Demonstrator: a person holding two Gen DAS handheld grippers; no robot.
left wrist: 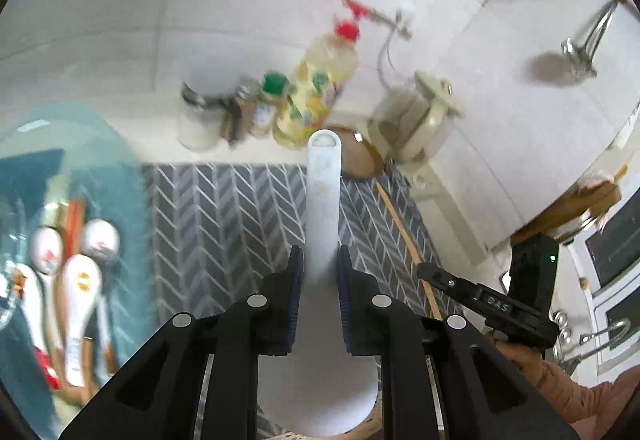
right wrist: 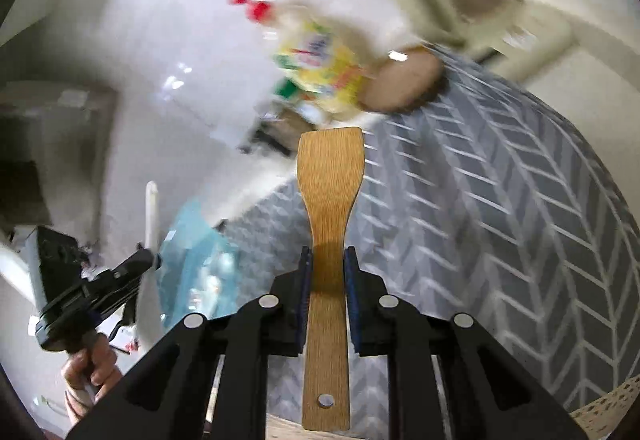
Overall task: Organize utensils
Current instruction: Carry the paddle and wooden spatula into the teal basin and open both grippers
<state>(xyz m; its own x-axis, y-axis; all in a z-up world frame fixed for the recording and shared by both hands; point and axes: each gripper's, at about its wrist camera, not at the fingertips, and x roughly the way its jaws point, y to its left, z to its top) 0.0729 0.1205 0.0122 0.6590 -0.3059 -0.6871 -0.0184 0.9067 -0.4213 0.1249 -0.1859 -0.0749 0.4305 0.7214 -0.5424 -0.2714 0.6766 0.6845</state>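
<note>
My left gripper is shut on a white plastic rice paddle; the handle points forward and the broad scoop lies near the camera. It hangs above the grey herringbone mat. In the right wrist view, my right gripper is shut on the neck of a wooden spatula, blade forward, also lifted over the mat. The left wrist view shows the right gripper at the right with the spatula edge-on. The left gripper and its paddle show at lower left of the right wrist view.
A teal tray at the left holds several white spoons with red and orange marks. Along the tiled wall stand an oil bottle, spice jars, a white jar, a round wooden board and a cream appliance. A whisk hangs at right.
</note>
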